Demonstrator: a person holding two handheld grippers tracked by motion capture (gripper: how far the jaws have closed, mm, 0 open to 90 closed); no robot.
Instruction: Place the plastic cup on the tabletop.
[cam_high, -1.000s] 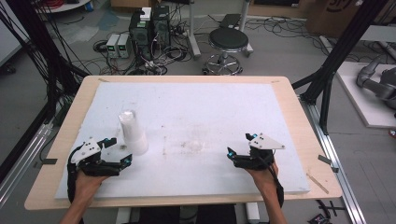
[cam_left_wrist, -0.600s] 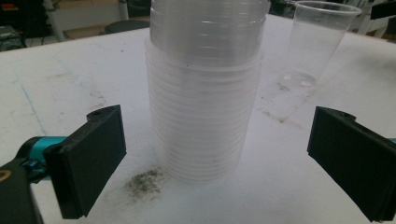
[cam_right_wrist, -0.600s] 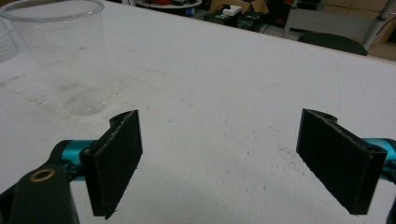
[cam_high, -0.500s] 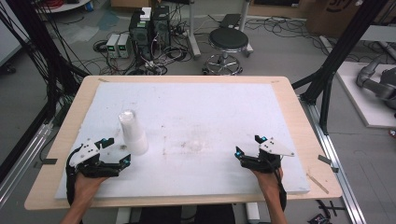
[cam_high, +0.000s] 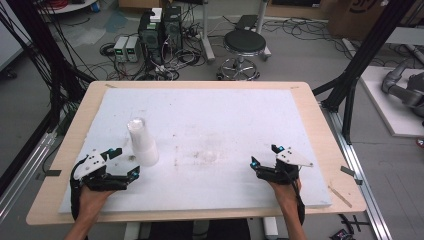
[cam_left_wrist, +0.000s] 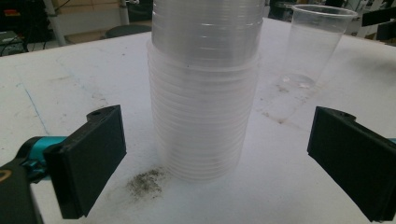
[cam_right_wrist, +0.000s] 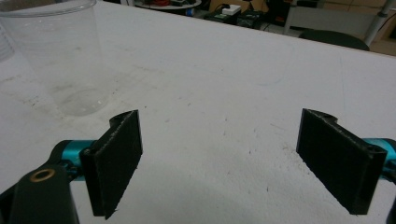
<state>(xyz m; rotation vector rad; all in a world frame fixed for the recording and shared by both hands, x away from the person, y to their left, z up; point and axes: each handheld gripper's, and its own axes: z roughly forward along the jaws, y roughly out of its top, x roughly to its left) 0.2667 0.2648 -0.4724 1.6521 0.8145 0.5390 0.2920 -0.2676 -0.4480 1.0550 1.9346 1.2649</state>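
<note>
A person is sitting at a table with a hand-held claw in each hand, working with clear plastic cups. The left gripper (cam_high: 126, 165) is resting low on the table, its two black jaws standing wide apart and holding nothing. Just ahead of them, a tall stack of cups (cam_left_wrist: 203, 93) is standing upside down on the table, between the lines of the jaws but not touched by them. In the high view the stack (cam_high: 142, 141) is sitting on the left half of the table, leaning slightly.

The right gripper (cam_high: 264, 156) is lying near the front right, jaws also wide apart and empty. A single cup (cam_right_wrist: 60, 56) is standing upright, mouth up, near the middle of the table, ahead of and to one side of this gripper and well clear of it. In the high view it (cam_high: 210, 156) is barely visible, being transparent.

The work appears to be at the reaching stage: nothing is gripped yet. The next move likely calls for the left jaws to slide forward around the stack and close gently, since thin cups crush and slip easily.

The table (cam_high: 320, 125) has a pale wooden rim and is covered by a white board (cam_high: 240, 120), scuffed and dusty. Behind it, a grey floor is carrying a round stool (cam_high: 244, 44), computer boxes (cam_high: 161, 30) and tangled cables.
</note>
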